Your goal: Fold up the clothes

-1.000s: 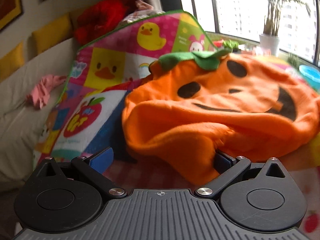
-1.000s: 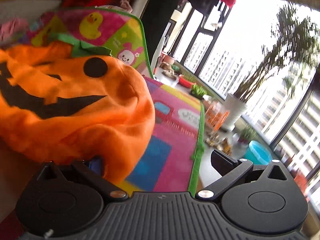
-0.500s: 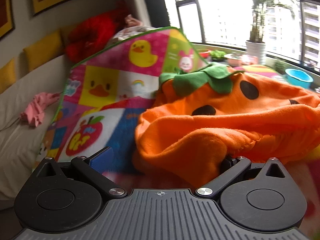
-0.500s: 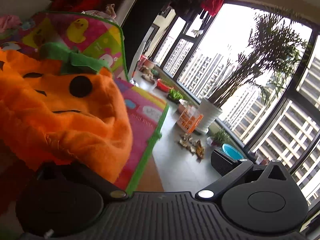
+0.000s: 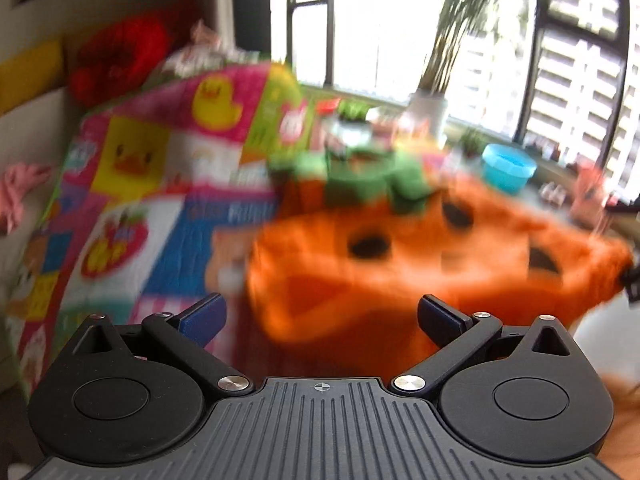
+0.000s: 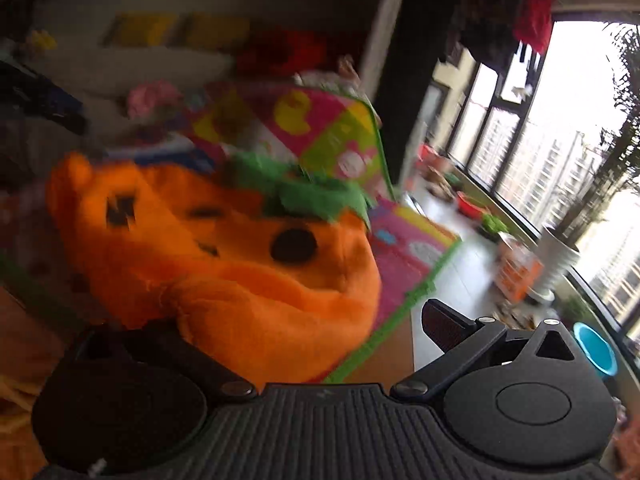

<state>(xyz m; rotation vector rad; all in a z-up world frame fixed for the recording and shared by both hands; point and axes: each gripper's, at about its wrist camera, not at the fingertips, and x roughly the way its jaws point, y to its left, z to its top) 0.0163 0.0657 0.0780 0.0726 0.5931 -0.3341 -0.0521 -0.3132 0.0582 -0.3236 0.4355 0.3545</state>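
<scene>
An orange pumpkin costume [image 5: 420, 256] with black face patches and a green leaf collar [image 5: 372, 176] lies bunched on a colourful play mat [image 5: 152, 184]. My left gripper [image 5: 320, 316] is open just in front of the costume's near edge, which sits between the two blue pads without being pinched. In the right wrist view the costume [image 6: 224, 248] fills the left half. My right gripper [image 6: 304, 328] is open; orange cloth drapes over its left finger, and its right finger [image 6: 444, 324] is bare. Both views are blurred by motion.
The mat's back edge [image 6: 320, 128] stands folded up against a white sofa [image 6: 100, 72] with yellow cushions and red cloth. A pink garment [image 5: 20, 184] lies on the sofa. A blue tub [image 5: 508, 168], plant pots and tall windows are to the right.
Both grippers have pulled back and up from the costume. The left gripper's right pad, which was buried in the cloth, now shows. The costume now lies more bunched, its face foreshortened.
</scene>
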